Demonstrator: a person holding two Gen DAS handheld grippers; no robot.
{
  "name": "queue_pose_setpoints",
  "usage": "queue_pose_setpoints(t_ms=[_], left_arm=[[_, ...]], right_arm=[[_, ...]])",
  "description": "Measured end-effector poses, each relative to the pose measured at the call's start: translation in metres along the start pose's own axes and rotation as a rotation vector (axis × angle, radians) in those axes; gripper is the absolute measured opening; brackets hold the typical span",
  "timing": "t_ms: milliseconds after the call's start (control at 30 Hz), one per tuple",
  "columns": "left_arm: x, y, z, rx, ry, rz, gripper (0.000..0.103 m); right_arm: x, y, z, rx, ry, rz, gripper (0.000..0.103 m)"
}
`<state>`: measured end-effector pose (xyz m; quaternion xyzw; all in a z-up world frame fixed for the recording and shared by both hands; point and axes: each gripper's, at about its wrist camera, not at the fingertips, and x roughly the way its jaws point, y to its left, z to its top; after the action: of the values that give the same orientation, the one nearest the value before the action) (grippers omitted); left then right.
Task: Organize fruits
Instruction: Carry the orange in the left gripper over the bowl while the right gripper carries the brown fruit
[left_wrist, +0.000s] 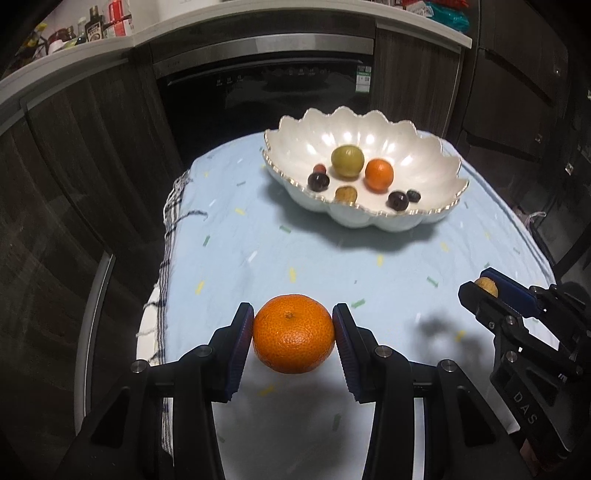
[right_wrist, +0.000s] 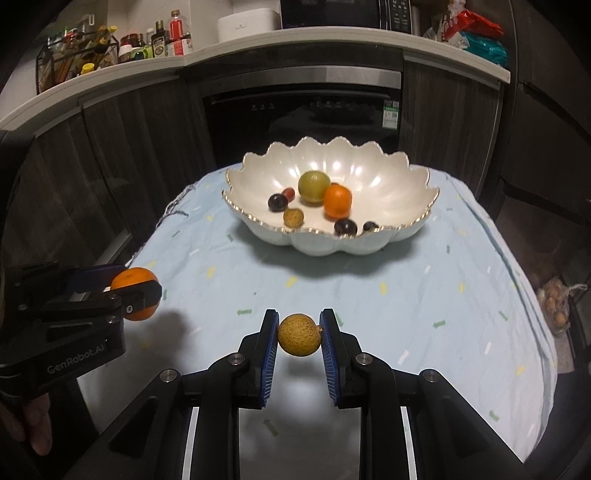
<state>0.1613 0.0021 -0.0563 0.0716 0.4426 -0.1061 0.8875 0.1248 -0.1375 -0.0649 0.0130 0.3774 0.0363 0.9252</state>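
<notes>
Pinching a large orange (left_wrist: 293, 333), the left gripper (left_wrist: 293, 334) holds it above the cloth-covered desk (left_wrist: 229, 236); the right gripper (right_wrist: 299, 334) clamps a small tan fruit (right_wrist: 299, 334). Beyond both, the scalloped white bowl (left_wrist: 295, 133) holds more fruit.

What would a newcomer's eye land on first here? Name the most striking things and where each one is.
First, the bright orange mandarin clamped in the left gripper, low in the left wrist view. Next, the small tan fruit pinched in the right gripper. Beyond both, the white scalloped bowl stands on the pale blue cloth, already holding several fruits.
</notes>
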Motion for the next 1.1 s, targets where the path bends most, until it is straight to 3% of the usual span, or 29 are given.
queue_pose_setpoints(t_ms=[733, 1100], left_arm=[[0.004, -0.024, 0.078, -0.016, -0.136, -0.047, 0.044], [0.031, -0.033, 0.109, -0.013, -0.137, -0.062, 0.044]], right_arm=[[-0.004, -0.058, 0.073, 0.014, -0.123, -0.145, 0.024], [0.016, -0.073, 0.1, -0.002, -0.132, -0.153, 0.024]])
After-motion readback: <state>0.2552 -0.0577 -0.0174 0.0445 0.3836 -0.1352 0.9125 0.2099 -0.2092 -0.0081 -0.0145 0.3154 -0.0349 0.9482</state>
